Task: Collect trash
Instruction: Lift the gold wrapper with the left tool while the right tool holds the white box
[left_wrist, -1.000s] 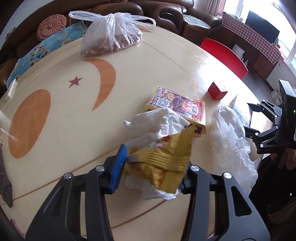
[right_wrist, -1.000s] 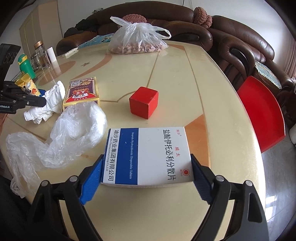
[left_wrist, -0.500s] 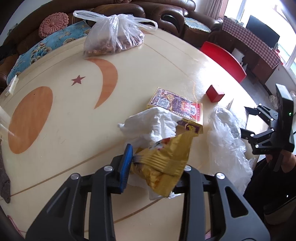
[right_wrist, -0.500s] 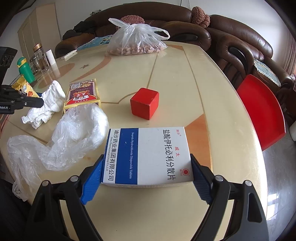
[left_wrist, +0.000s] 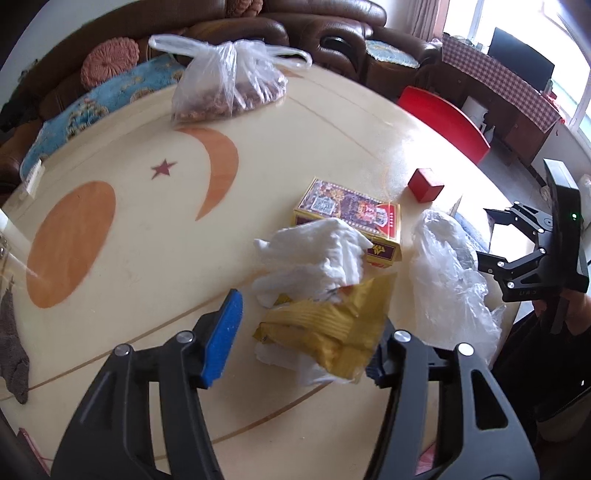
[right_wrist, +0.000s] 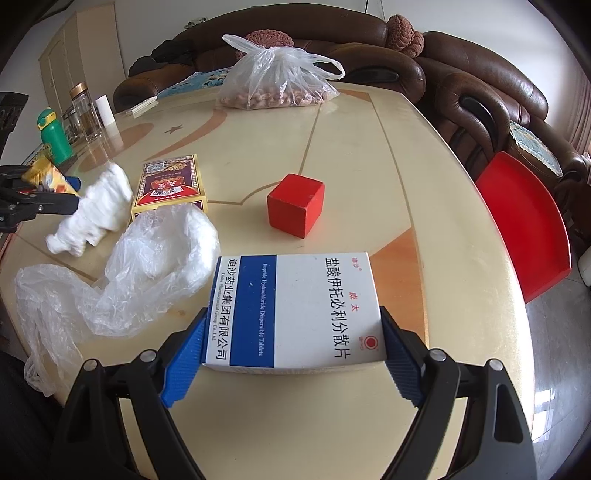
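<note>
While the left gripper (left_wrist: 303, 332) spreads lower centre, its yellow snack wrapper (left_wrist: 328, 328) hangs loose over crumpled tissue (left_wrist: 314, 258) — it may slide off; the right gripper (right_wrist: 291, 336) clamps the medicine box (right_wrist: 295, 310).

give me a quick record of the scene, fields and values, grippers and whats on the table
left gripper: jaws just opened, yellow wrapper between them, left pad clear of it
right gripper: shut on white box
tissue: crumpled, beside wrapper
clear bag: empty, left of white box
red cube: loose on table
card box: flat, behind tissue
</note>
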